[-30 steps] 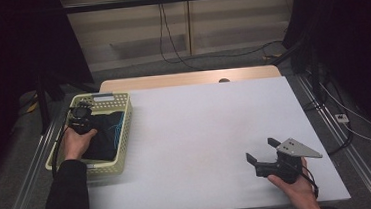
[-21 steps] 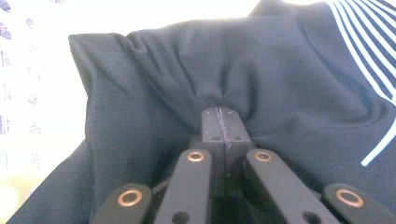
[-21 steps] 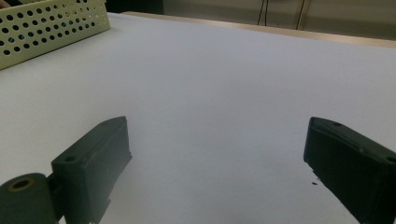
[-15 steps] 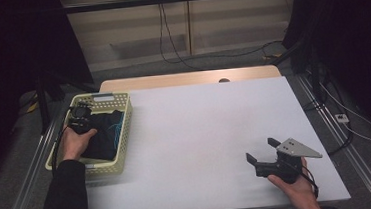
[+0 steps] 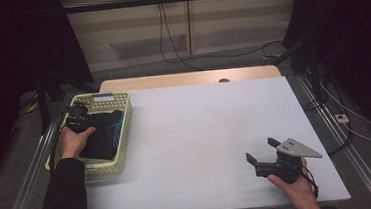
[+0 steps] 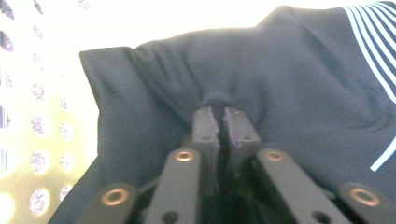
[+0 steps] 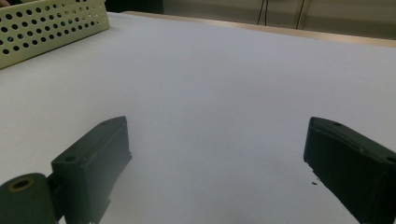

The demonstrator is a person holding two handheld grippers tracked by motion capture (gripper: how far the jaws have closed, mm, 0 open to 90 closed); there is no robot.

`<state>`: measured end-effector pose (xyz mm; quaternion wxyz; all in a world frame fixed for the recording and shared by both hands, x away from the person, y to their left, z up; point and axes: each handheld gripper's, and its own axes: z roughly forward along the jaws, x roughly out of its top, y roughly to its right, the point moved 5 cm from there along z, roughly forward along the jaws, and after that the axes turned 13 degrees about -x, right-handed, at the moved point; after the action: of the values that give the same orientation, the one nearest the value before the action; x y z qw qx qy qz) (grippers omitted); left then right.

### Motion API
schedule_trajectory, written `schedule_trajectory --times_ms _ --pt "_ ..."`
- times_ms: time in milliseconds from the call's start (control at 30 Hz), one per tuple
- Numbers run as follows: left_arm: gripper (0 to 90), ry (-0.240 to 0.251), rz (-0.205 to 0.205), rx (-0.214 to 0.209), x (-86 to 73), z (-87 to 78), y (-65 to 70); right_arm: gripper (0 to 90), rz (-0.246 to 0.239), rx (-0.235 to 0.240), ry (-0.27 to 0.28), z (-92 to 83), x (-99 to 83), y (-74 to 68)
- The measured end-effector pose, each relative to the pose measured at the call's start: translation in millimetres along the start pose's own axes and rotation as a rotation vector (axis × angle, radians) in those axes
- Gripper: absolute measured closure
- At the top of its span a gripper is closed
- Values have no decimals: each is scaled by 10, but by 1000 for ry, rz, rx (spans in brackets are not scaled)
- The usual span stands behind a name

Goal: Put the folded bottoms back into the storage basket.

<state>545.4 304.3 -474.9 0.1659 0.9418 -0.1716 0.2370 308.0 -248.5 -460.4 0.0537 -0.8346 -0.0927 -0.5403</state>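
A pale yellow perforated basket stands at the table's left edge and holds a dark garment with thin light-blue stripes. My left gripper is down inside the basket, over the garment's left part. In the left gripper view its jaws are closed together, pinching a fold of the dark garment, whose cloth bunches at the left gripper tips. My right gripper hovers low over the white table near the front right, jaws wide apart and nothing between them. The right gripper faces bare tabletop.
The white table top stretches between the basket and the right hand. A wooden strip runs along its far edge. The basket wall appears at the upper left of the right gripper view. Cables lie on the floor beyond.
The left hand and gripper have shifted slightly within the basket on the garment. The right gripper has stayed where it was, still open.
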Motion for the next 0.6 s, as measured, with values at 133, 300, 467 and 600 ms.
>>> schedule_trajectory --times_ms 133,300,467,600 --pt "703 13 -3 5 3 -60 -12 72 -4 2 1 -2 -1 -1" --pt "586 18 39 4 -6 -125 11 72 -6 1 -1 5 -1 2" --pt "453 47 40 -6 -4 -170 10 72 -6 -1 -1 5 -2 3" --pt "316 62 67 -3 11 -188 28 72 -2 2 -1 5 -1 3"
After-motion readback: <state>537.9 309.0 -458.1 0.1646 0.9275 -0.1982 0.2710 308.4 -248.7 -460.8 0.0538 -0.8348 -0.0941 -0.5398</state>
